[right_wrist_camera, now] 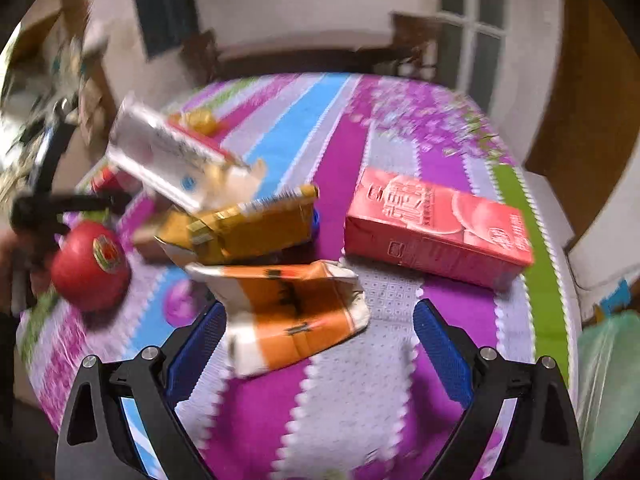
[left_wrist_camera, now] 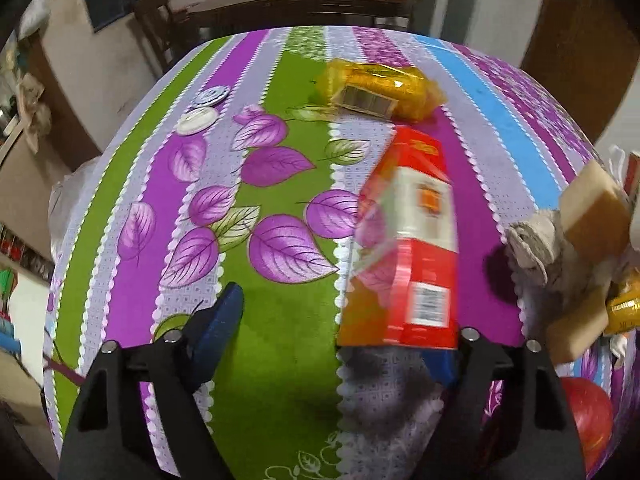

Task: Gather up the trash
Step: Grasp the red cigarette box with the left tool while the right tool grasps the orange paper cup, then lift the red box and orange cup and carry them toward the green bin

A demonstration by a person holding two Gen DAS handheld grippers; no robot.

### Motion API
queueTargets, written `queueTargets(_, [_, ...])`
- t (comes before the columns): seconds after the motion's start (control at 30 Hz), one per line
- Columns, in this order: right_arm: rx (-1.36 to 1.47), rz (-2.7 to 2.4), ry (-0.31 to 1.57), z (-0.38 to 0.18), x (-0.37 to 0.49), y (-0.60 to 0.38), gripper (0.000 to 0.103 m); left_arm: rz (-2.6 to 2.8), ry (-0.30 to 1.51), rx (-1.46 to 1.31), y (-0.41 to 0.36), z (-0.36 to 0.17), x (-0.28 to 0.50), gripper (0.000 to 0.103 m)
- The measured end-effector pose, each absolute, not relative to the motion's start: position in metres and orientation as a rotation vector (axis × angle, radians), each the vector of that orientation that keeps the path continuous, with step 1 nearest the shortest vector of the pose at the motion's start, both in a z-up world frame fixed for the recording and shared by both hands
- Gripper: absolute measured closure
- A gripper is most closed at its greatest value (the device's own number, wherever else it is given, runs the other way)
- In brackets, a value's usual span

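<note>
Left claw (left_wrist_camera: 328, 340) wide open; red-and-white carton (left_wrist_camera: 408, 248) leans on its right finger only, ungripped, near the bench (left_wrist_camera: 280, 400) edge; could topple as the claw moves. Right claw (right_wrist_camera: 316, 344) wide open, empty; crumpled orange carton (right_wrist_camera: 288, 312) lies between its fingers, against the left pad; lopsided closing may shove it into the apple (right_wrist_camera: 90, 266).

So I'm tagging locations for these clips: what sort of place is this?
Probably a home dining room: a floral striped tablecloth covers the table, dark wooden chairs stand behind it, and a paned window shows.
</note>
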State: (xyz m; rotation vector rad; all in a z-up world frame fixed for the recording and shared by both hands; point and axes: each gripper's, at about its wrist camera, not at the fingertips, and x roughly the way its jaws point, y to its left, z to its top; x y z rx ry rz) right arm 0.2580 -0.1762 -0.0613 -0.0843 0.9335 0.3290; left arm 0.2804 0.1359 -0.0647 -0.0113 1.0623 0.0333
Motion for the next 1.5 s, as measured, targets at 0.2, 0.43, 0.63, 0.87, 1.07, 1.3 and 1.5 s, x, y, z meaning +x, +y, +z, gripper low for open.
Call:
queueTargets(0.2, [-0.385,0.515,0.893,-0.045,0.266,-0.162,0.018,-0.052,1.084,0.047,0.133,-0.062,0.285,0.046])
queueTargets(0.43, [-0.703,0.678,0.987,-0.051,0.286,-0.122,0.043,-0.095,1.108,0.104,0.13,-0.063,0.294,0.046])
queueTargets(0.63, [-0.794,0.752,1.027,-0.056,0.293,-0.102,0.051,-0.105,1.103,0.102,0.124,-0.061,0.297,0.065])
queueTargets(0.87, [-0.737,0.694,1.0,-0.047,0.276,-0.108,0.074,-0.044,1.054,0.114,0.117,-0.06,0.293,0.082])
queueTargets(1.07, [-0.541,0.581,0.922,-0.037,0.233,-0.13,0.091,0.028,0.925,0.099,0.112,-0.038,0.258,0.082])
queueTargets(1.3, [-0.18,0.332,0.699,-0.005,0.169,-0.157,0.091,0.108,0.679,0.06,0.089,0.011,0.176,0.082])
queueTargets(1.5, [-0.059,0.147,0.516,0.026,0.129,-0.152,0.091,0.065,0.535,0.048,0.036,0.034,0.112,0.082])
